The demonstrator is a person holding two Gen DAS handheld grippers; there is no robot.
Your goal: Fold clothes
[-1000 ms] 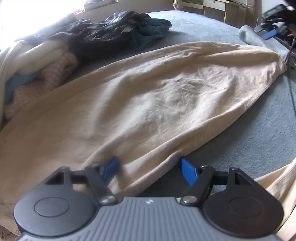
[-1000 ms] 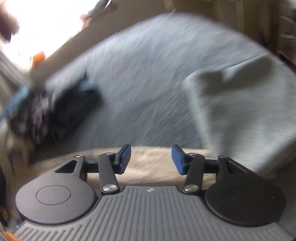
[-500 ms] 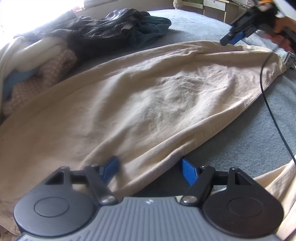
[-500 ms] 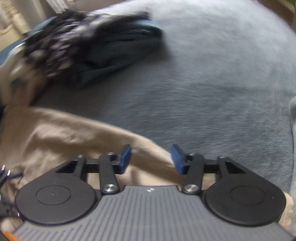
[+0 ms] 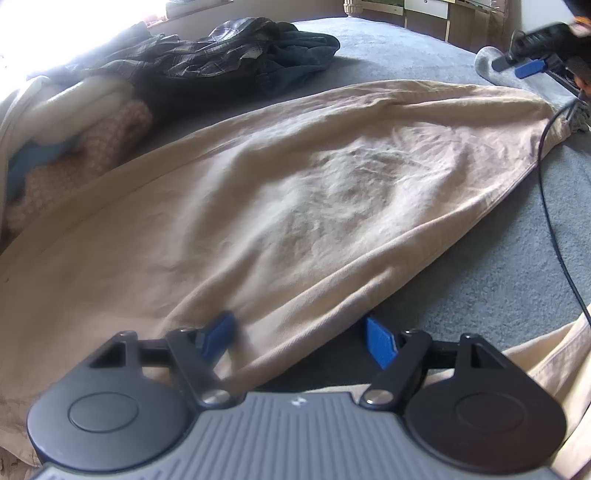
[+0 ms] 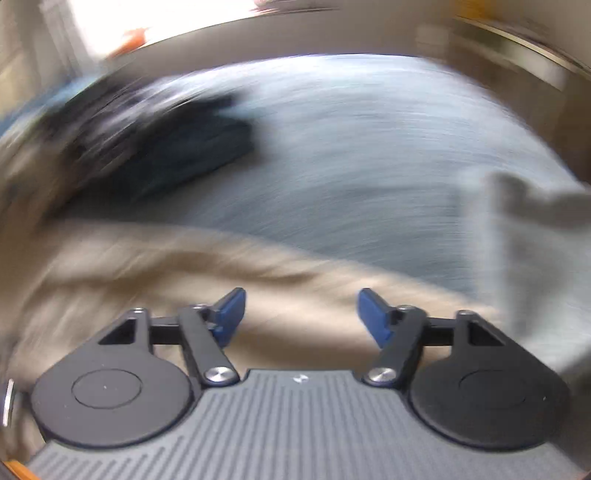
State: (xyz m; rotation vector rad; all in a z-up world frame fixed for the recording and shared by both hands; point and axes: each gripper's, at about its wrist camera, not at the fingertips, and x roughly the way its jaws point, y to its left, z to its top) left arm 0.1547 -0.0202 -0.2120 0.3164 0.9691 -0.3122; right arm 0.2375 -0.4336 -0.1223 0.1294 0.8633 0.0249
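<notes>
Right gripper (image 6: 301,314) has swung back rightward, fingers opening over the beige garment (image 5: 295,192); left gripper (image 5: 301,338) fingers wide, gripping nothing

Frame was heavily motion-blurred. Right gripper (image 6: 300,314) sat at bottom centre, blue pads (image 6: 373,314) spread wide and jaws opening, nothing pinched between them. Beige garment (image 6: 177,266) lay under and ahead of the fingers, stretching off left, creases smeared by blur. Beyond it was the grey-blue bed surface (image 6: 369,155). Dark clothes pile (image 6: 159,147) sat upper left on the bed, well apart from the gripper. Pale grey garment (image 6: 535,251) lay at right, just beside the beige cloth's end; whether they touched couldn't be told. Bright window glare (image 6: 155,14) top left.
</notes>
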